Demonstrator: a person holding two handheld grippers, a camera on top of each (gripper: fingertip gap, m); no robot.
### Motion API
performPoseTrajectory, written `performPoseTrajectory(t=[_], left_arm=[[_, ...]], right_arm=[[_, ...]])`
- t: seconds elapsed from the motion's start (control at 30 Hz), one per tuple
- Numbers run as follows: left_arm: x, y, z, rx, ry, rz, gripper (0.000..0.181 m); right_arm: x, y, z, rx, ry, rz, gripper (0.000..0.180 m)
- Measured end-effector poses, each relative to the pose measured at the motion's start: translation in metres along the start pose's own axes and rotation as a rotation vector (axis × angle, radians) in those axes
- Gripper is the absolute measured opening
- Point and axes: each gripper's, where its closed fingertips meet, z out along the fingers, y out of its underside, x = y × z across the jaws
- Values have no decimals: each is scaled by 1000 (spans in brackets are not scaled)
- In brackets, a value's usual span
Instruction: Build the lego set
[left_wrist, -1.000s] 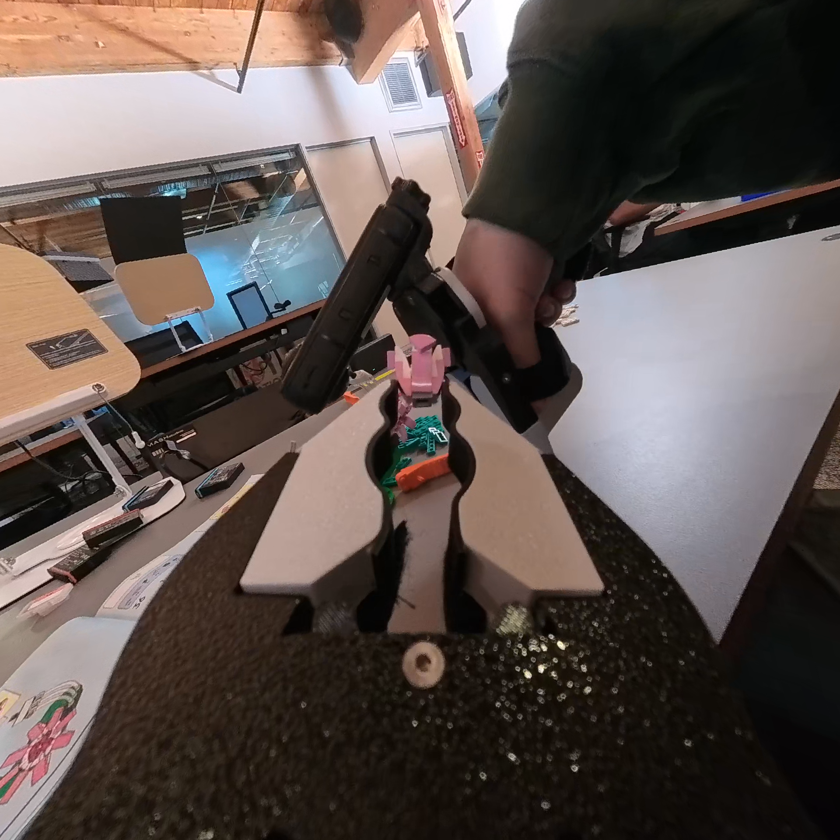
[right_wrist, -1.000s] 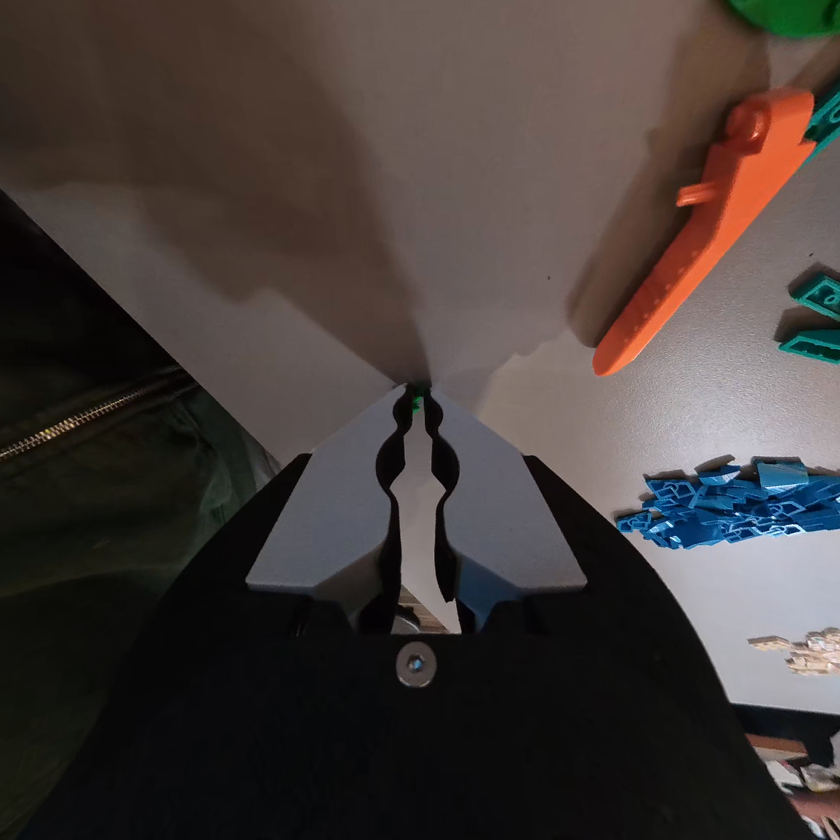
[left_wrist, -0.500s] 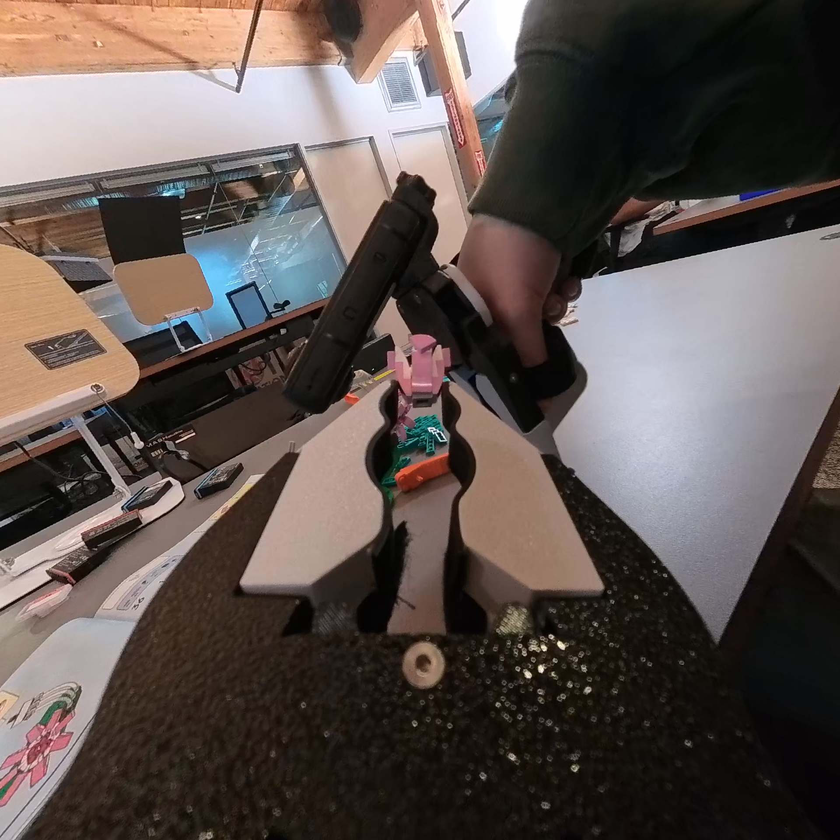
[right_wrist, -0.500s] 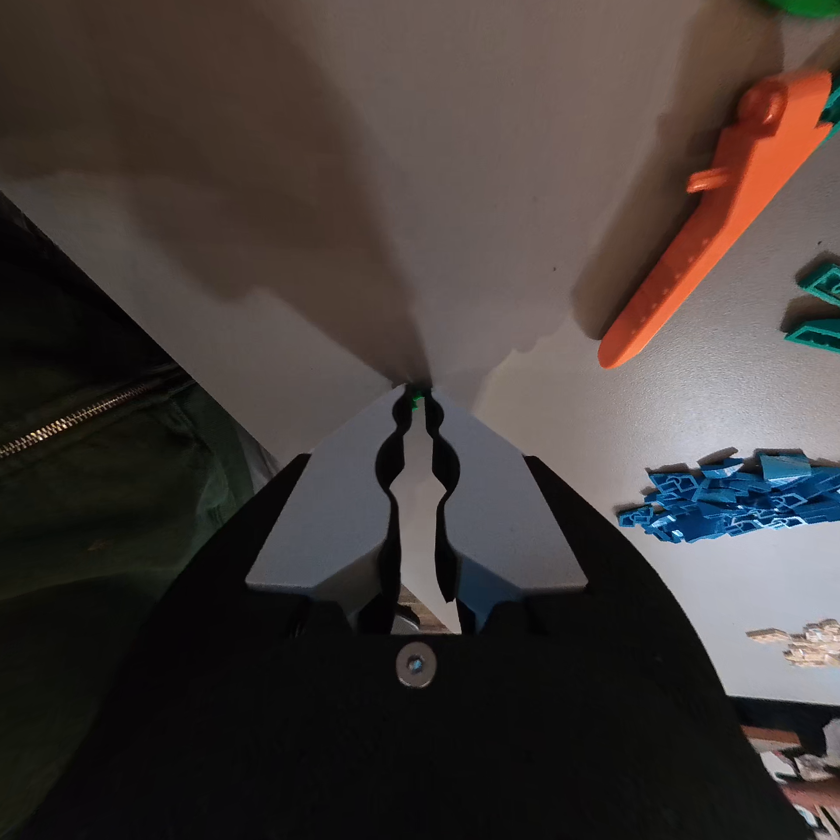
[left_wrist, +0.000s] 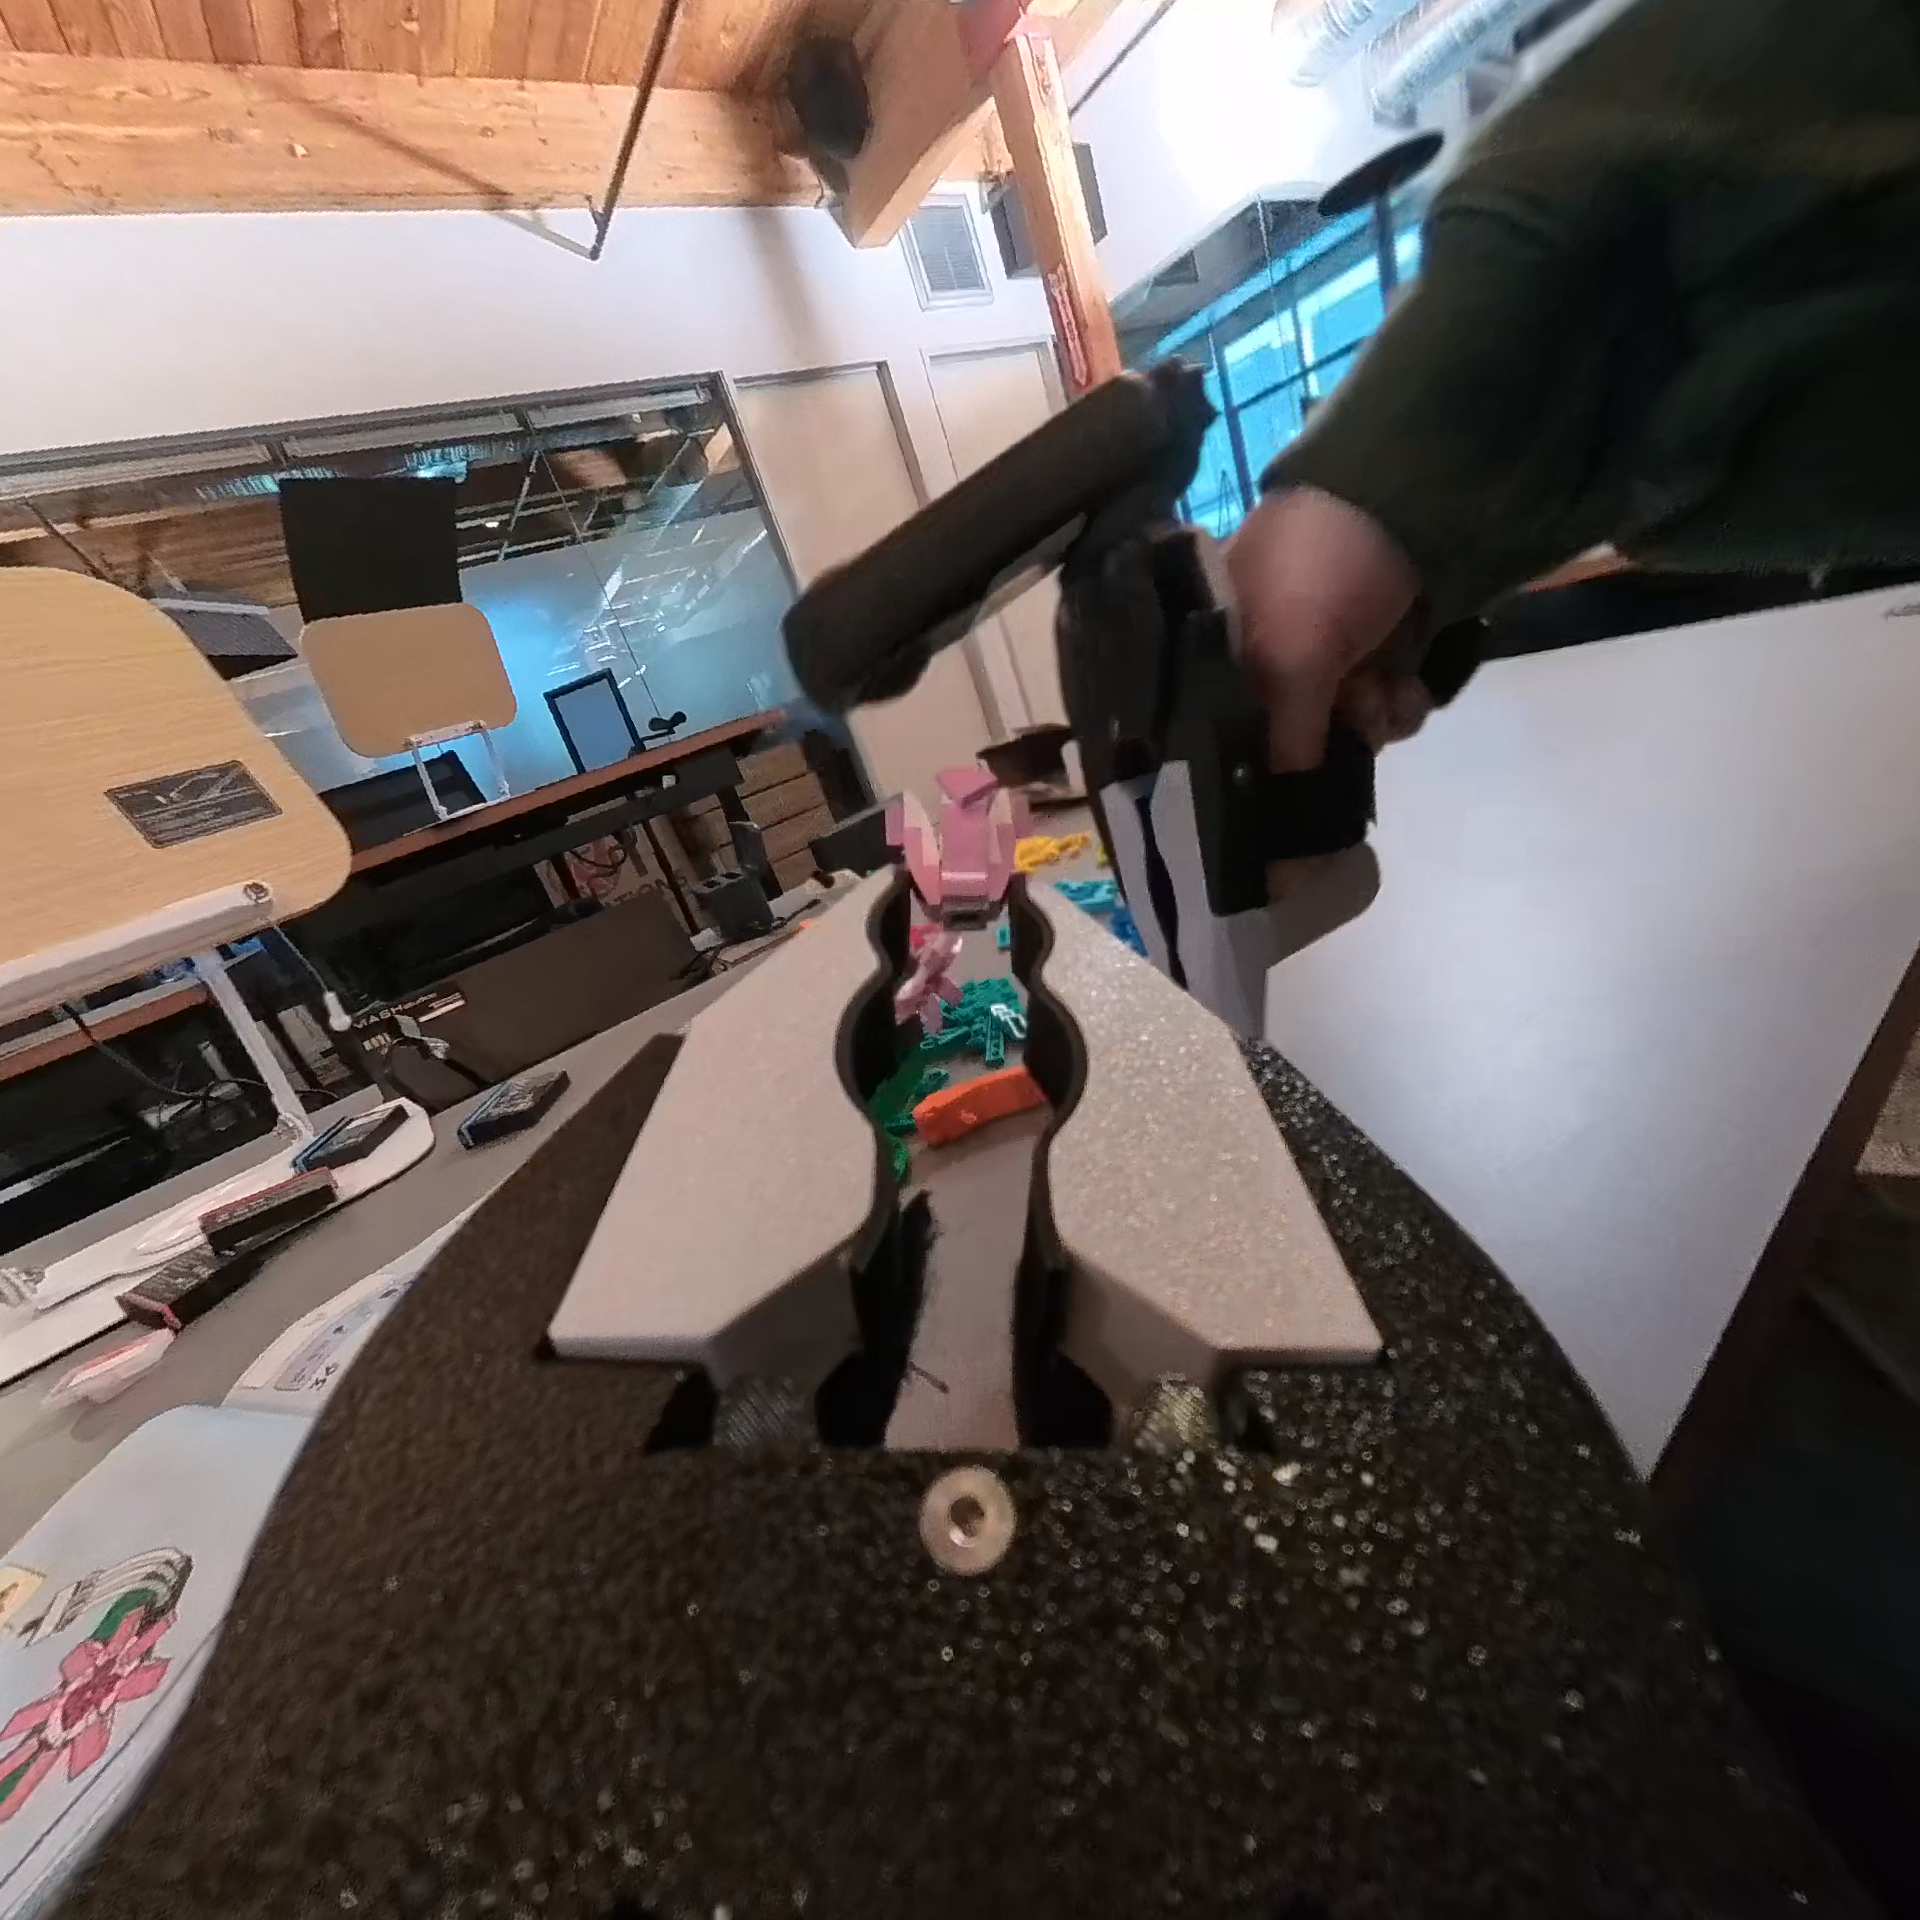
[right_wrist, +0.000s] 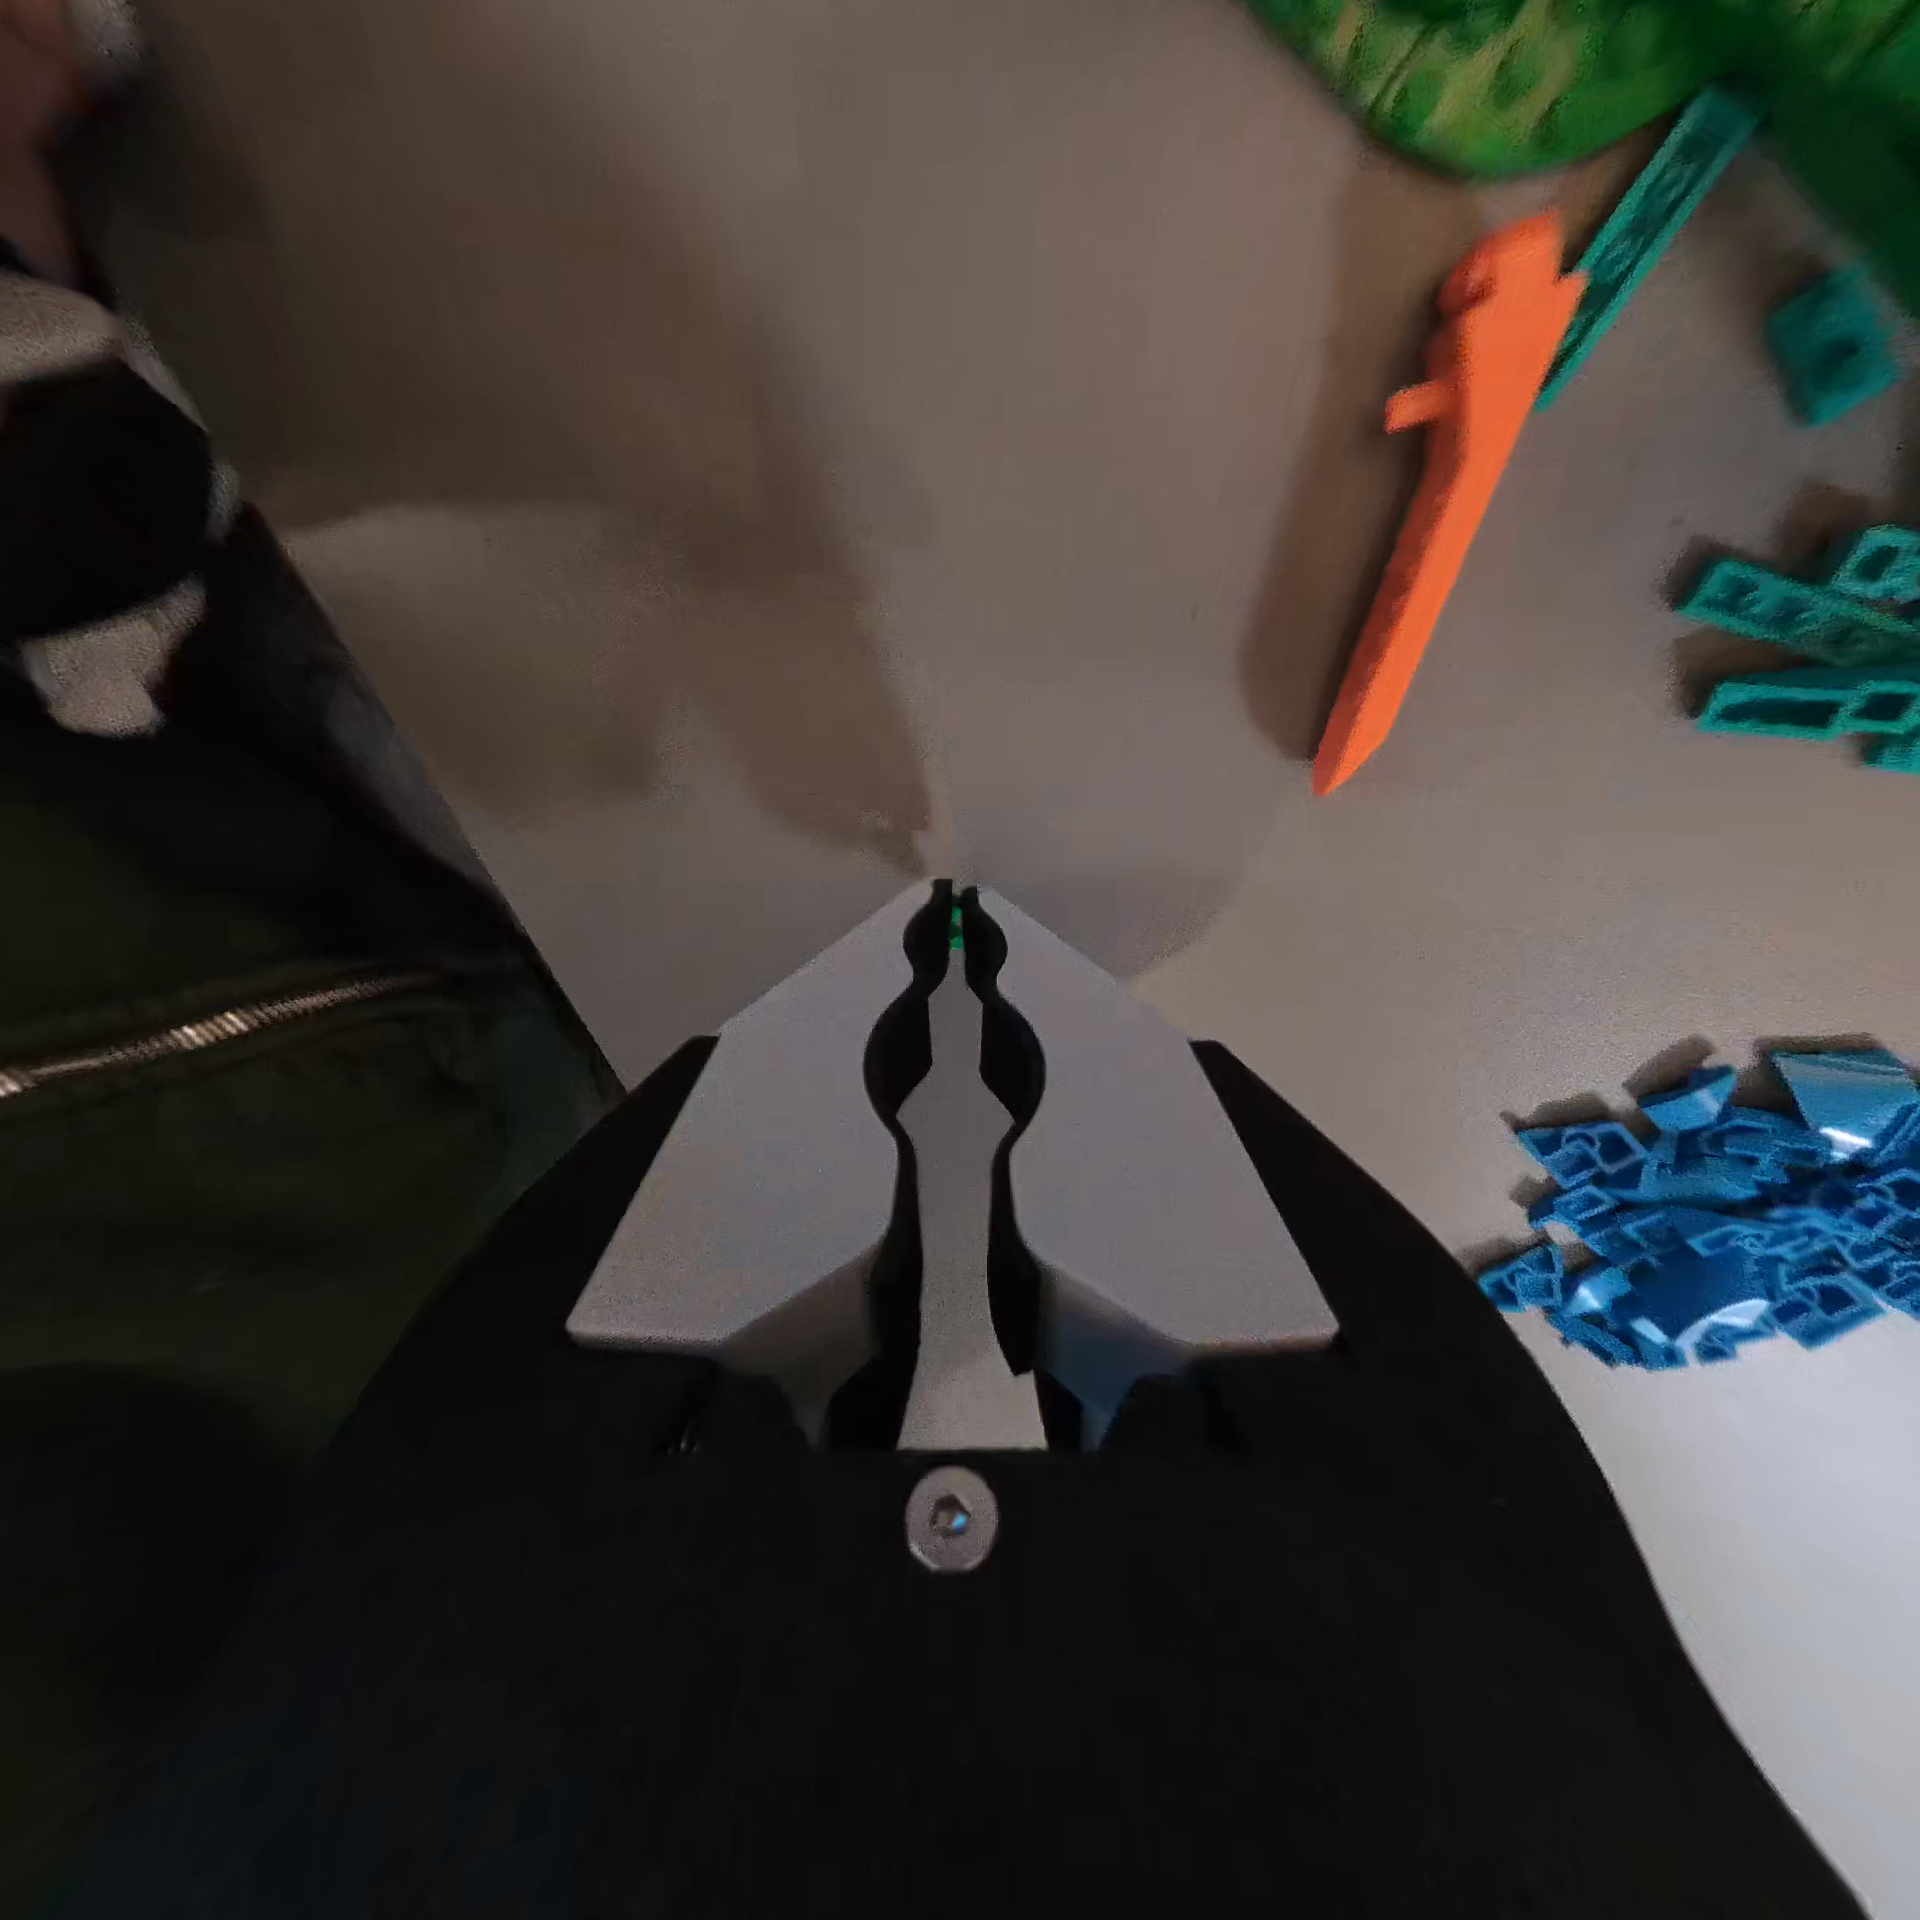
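In the left wrist view, the left hand-held gripper (left_wrist: 956, 894) is clamping a pink lego flower piece (left_wrist: 954, 854) at its tips, above the grey worktop (left_wrist: 1538, 987); teal bricks (left_wrist: 977, 1023) and an orange brick separator (left_wrist: 977, 1107) are lying beyond.

In the right wrist view, the right hand-held gripper (right_wrist: 954, 914) is pinching a tiny green lego piece (right_wrist: 953, 937), with the blue brick pile (right_wrist: 1725, 1216) sitting well apart to its right.

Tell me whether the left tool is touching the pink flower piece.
Touching. The left wrist view shows the left tool with its tips clamped on the pink flower piece.
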Motion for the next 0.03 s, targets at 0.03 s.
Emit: performPoseTrajectory(t=[0.03], left_arm=[[-2,-2,-1,9,-8,-14,16]], right_arm=[[-3,-8,-8,88,-12,-7,0]])
